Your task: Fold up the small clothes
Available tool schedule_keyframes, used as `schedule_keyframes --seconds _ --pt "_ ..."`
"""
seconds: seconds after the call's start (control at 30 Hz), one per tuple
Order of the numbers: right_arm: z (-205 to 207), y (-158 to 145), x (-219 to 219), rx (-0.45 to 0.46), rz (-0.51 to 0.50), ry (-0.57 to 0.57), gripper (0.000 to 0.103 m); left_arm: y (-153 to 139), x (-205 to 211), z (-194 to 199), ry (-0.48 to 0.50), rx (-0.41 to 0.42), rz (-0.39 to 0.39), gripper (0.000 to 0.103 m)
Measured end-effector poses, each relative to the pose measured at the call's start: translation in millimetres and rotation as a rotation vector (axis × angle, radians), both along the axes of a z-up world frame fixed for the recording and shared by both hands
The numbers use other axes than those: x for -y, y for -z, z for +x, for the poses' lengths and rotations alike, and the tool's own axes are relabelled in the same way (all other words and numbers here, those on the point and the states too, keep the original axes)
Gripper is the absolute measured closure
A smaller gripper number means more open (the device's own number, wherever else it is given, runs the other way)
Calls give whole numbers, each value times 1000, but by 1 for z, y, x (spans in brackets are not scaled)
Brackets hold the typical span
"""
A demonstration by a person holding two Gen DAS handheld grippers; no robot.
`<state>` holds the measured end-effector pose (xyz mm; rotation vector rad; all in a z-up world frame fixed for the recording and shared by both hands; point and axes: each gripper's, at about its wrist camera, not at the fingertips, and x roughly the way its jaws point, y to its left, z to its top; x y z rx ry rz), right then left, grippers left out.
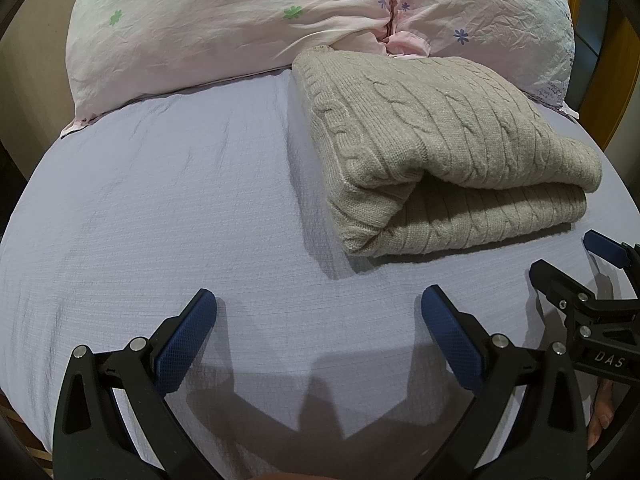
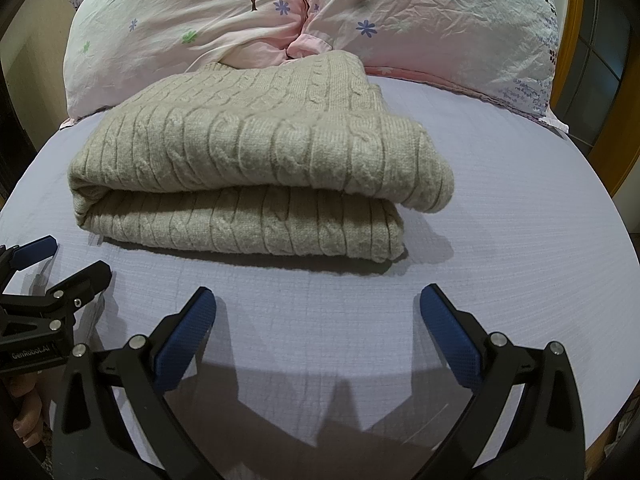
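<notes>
Both claws are hovering low over the lilac bed sheet [image 1: 160,208], empty. The left claw [image 1: 319,304] is standing wide open in the lower middle of its own view, blue pads well apart and gripping nothing; the right claw [image 2: 318,303] is likewise spread open in the lower middle of its view, nothing between the pads. Each is also showing at the edge of the other's camera, at lower right of the left view and lower left of the right view, so they are sitting side by side. The beige cable-knit sweater [image 2: 256,152] is lying on the sheet ahead of both claws: centre to upper left in the right view, right of centre in the left view, its far edge touching the floral pillows [image 1: 224,28] along the top of the frame. It is showing as a compact bundle, upper layer doubled over a lower one, the top overhanging slightly toward the right in the right view. Judging from this, the folding is looking essentially done for this garment; what may be remaining is squaring the overhanging layer. No other clothes are showing in either view.
</notes>
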<state>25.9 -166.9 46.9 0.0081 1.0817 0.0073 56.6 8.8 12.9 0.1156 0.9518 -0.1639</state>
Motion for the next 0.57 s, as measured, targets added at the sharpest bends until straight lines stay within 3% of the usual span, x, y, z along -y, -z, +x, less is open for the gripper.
schedule_keyframes --seconds 0.57 --pt "0 0 0 0 0 0 2 -1 2 1 -7 8 0 1"
